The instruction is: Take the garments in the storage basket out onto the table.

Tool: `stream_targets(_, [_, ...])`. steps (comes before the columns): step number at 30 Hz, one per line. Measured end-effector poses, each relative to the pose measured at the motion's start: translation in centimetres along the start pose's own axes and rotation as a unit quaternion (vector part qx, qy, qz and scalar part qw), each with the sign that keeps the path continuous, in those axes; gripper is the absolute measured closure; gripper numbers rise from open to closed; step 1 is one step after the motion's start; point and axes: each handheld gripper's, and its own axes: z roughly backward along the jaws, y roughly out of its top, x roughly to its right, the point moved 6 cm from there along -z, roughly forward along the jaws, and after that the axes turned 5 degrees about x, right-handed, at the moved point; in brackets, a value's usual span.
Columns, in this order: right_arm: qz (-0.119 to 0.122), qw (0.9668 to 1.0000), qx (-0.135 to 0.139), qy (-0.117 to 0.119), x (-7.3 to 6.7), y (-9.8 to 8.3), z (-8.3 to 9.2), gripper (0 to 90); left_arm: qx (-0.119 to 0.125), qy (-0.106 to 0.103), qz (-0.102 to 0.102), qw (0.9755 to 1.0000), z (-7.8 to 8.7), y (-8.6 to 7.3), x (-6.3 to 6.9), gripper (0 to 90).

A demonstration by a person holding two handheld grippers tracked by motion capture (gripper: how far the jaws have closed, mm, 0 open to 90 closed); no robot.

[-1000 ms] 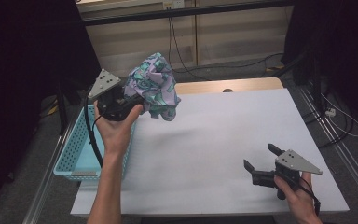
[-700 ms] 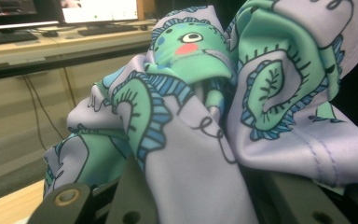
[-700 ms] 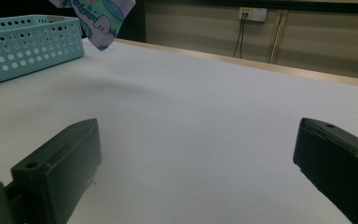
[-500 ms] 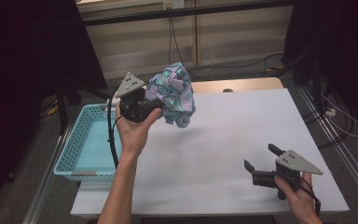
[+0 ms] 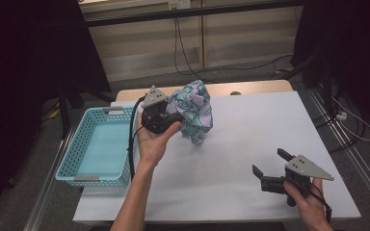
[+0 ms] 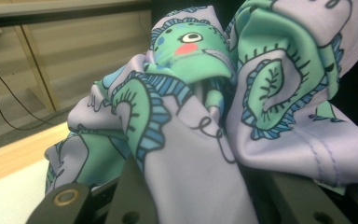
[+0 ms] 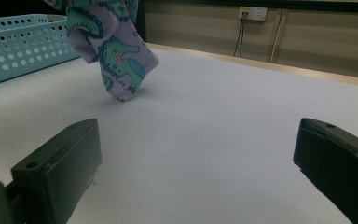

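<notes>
A bunched lilac cloth (image 5: 192, 111) printed with green cartoon dinosaurs hangs above the white table (image 5: 250, 130), its lowest tip close to the surface. My left gripper (image 5: 173, 117) is shut on the cloth, which drapes over both jaws in the left gripper view as cloth (image 6: 205, 121). Near the table's front right, my right gripper (image 5: 269, 167) stands open with nothing between its jaws. In the right gripper view the gripper (image 7: 196, 154) faces the hanging cloth (image 7: 116, 51) across bare table.
A light blue perforated basket (image 5: 72, 159) stands on the table's left edge; its wall shows as basket (image 7: 18, 46) in the right gripper view. A wooden strip (image 5: 250, 88) runs along the table's far edge. Cables (image 5: 188, 57) trail on the floor beyond.
My left gripper has carried the cloth from above the basket rightward and down over the table. The right gripper has stayed where it was, open.
</notes>
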Motion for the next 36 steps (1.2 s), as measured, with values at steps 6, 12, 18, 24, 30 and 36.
stream_targets(6, [0.001,1.0,-0.001,0.001,-0.1,0.0,0.0,0.4,-0.014,-0.003,0.007,0.9999,-1.2,-1.3,0.0,70.2])
stream_targets(12, [-0.001,1.0,-0.001,0.002,0.0,0.0,-0.1,0.4,-0.033,0.002,0.008,0.9994,-2.3,-2.0,-0.5,70.1])
stream_targets(18, [-0.001,1.0,-0.002,0.003,0.0,0.0,0.0,0.5,-0.074,0.01,0.01,0.9972,-3.9,-4.5,-1.6,69.9])
stream_targets(24, [-0.002,1.0,-0.002,0.003,0.0,-0.1,-0.1,0.5,-0.094,0.017,0.02,0.9953,-4.7,-5.9,-2.5,69.8])
stream_targets(30, [-0.001,1.0,-0.003,0.004,-0.1,-0.1,-0.1,0.5,-0.112,0.025,0.021,0.9932,-5.3,-6.7,-2.9,69.6])
stream_targets(36, [-0.001,1.0,-0.002,0.003,0.0,0.0,-0.1,0.5,-0.137,0.032,0.019,0.9898,-6.2,-7.7,-3.3,69.1])
